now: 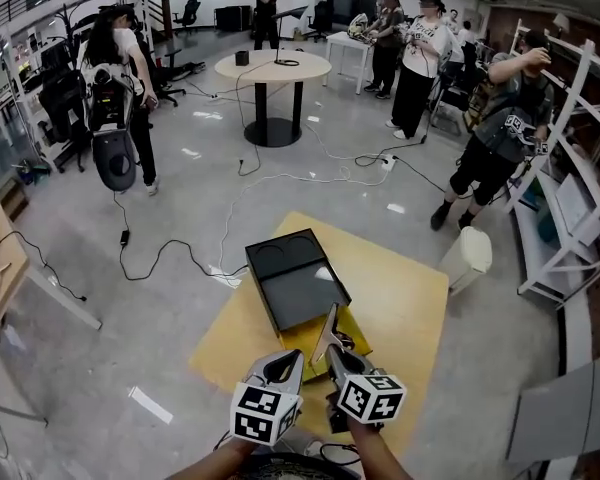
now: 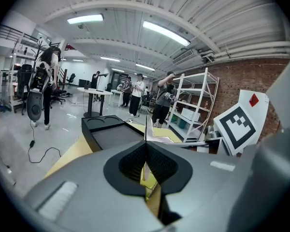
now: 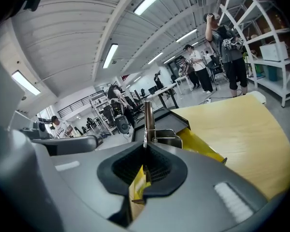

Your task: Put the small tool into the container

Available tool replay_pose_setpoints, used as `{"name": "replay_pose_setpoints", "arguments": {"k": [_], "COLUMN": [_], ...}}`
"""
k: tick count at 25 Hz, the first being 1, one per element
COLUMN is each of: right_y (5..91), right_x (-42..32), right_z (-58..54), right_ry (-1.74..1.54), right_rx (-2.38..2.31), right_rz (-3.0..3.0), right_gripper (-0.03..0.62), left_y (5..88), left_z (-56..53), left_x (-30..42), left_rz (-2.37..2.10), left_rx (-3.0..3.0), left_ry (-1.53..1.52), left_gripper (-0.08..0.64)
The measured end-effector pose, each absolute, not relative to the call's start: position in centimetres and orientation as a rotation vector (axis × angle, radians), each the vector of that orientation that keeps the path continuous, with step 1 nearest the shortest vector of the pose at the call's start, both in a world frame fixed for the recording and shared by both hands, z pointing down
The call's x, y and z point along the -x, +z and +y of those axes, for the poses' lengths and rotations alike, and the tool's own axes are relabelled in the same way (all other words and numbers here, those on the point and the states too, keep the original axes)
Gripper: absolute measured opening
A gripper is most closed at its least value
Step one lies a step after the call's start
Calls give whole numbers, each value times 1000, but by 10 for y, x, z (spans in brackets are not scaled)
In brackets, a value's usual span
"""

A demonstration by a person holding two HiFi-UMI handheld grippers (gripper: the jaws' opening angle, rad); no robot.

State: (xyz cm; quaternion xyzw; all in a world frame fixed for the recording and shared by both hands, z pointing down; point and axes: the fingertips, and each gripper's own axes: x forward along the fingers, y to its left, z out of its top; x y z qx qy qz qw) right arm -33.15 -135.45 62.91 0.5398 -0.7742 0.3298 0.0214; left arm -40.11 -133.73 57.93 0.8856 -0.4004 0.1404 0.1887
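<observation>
Right tongs (image 3: 145, 146) are closed on the small tool (image 3: 148, 122), a thin metal piece held upright over the yellow surface (image 3: 241, 129), just short of the black container (image 1: 298, 293). Left tongs (image 2: 146, 148) are pressed together close beside it; whether the tool is nipped there too cannot be told.

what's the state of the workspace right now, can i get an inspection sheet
surface: light wooden table top
job's things: black container open on it; metal small tool not yet inside
clutter: yellow piece at the container's near end
grippers: left gripper shut, nothing clearly held; right gripper shut on the small tool
cables: black cable and white cable on the floor
surroundings: people standing, round table, shelving
</observation>
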Motion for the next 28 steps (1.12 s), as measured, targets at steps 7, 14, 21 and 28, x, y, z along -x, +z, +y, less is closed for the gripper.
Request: {"name": "replay_pose_setpoints", "arguments": {"k": [7, 14, 21, 28], "right_y": [661, 691, 708, 694], "right_x": [368, 397, 389, 351], "right_z": [-1388, -1389, -1404, -1381], "right_ry": [1237, 1435, 1551, 1504], "right_rx": [-1691, -1717, -1736, -1661], "right_rz": [-2323, -2225, -2127, -2149], "right_gripper": [9, 9, 14, 132], "left_y": [584, 590, 592, 579], "left_z": [-1365, -1373, -1389, -1359], "left_x": [446, 483, 477, 432], "left_rz": [-1135, -1143, -1140, -1138], "left_rx": [-2475, -2458, -2461, -2458], "left_ry": [400, 391, 395, 402], "left_gripper": [3, 3, 3, 3]}}
